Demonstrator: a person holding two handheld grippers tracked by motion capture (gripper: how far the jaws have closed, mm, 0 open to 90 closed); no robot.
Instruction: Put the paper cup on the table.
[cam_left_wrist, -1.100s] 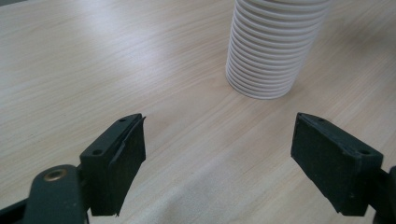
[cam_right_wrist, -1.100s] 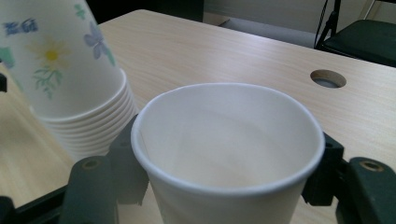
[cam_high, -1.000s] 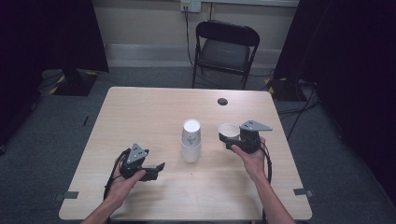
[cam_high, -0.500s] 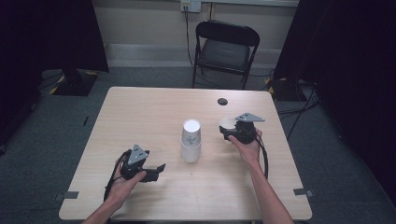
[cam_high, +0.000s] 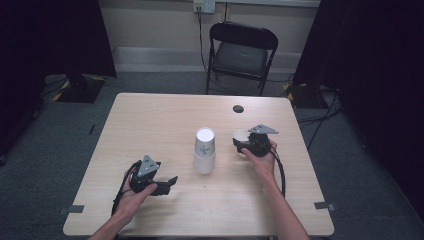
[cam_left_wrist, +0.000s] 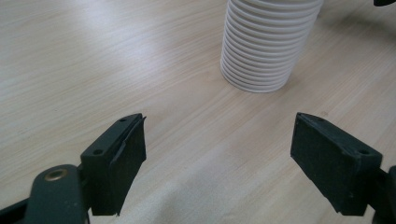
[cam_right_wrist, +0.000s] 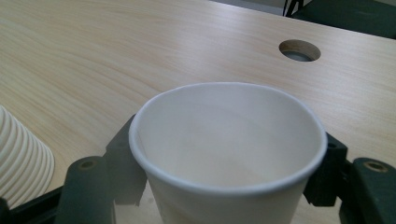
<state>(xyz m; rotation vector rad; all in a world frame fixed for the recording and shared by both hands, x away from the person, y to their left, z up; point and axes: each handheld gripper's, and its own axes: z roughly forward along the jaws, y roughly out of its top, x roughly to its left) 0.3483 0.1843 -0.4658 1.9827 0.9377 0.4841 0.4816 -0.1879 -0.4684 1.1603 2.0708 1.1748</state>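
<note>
Beside the cup stack (cam_high: 204, 151), right gripper (cam_high: 243, 143) jaws easing apart, paper cup (cam_right_wrist: 227, 154) between them, upright.

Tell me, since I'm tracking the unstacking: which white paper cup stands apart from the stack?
The single white paper cup between the right gripper's jaws, upright and open-mouthed, right of the inverted cup stack.

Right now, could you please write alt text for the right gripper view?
A single white paper cup stands upright and empty between the right tool's two black jaws on a light wooden table. A ribbed cup stack sits at left, a round cable hole beyond.
</note>
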